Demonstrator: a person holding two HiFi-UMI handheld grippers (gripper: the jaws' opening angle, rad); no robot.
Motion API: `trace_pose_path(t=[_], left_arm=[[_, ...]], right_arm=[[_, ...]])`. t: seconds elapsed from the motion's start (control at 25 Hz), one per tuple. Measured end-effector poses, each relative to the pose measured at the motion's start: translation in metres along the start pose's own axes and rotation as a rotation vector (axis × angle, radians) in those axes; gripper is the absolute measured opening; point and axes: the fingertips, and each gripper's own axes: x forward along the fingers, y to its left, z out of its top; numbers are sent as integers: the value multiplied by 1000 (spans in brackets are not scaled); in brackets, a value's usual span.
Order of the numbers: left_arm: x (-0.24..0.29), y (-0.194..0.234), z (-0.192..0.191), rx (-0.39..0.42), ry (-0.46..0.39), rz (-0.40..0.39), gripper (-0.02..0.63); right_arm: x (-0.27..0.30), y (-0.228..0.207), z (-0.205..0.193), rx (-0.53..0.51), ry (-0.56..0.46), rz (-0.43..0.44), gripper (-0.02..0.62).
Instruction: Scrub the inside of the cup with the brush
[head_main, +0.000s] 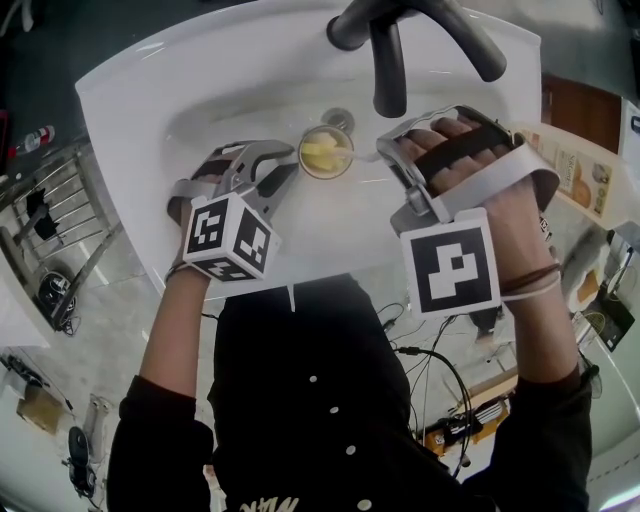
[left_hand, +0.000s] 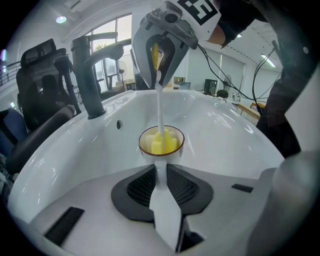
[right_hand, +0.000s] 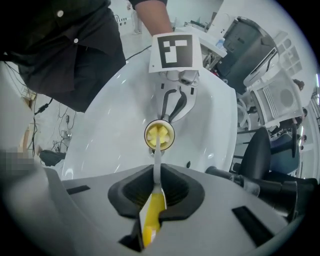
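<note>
A small white cup (head_main: 326, 152) with a brown rim hangs over the white sink basin (head_main: 200, 90). My left gripper (head_main: 284, 172) is shut on the cup's white handle (left_hand: 161, 190), which shows between its jaws in the left gripper view. A brush with a yellow sponge head (left_hand: 162, 142) sits inside the cup (left_hand: 161, 141). Its white stem (left_hand: 159, 105) runs up to my right gripper (left_hand: 159, 60). In the right gripper view the yellow and white brush handle (right_hand: 152, 215) is clamped between the jaws of my right gripper (right_hand: 156, 182), pointing at the cup (right_hand: 159, 135).
A black faucet (head_main: 388, 55) arches over the basin just behind the cup, with the drain (head_main: 339, 120) beneath it. An overflow hole (left_hand: 119, 125) marks the basin wall. A metal rack (head_main: 50, 215) stands left of the sink; cables lie on the floor at right.
</note>
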Motion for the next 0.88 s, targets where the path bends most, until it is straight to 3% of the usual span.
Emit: trace_pose_path(t=[0.44, 0.88], left_arm=[[-1, 1, -1, 0, 19, -1, 91], [0, 1, -2, 11, 35, -13, 91]], right_arm=[[-9, 1, 0, 27, -26, 19, 48], [-64, 0, -23, 107, -11, 32, 48]])
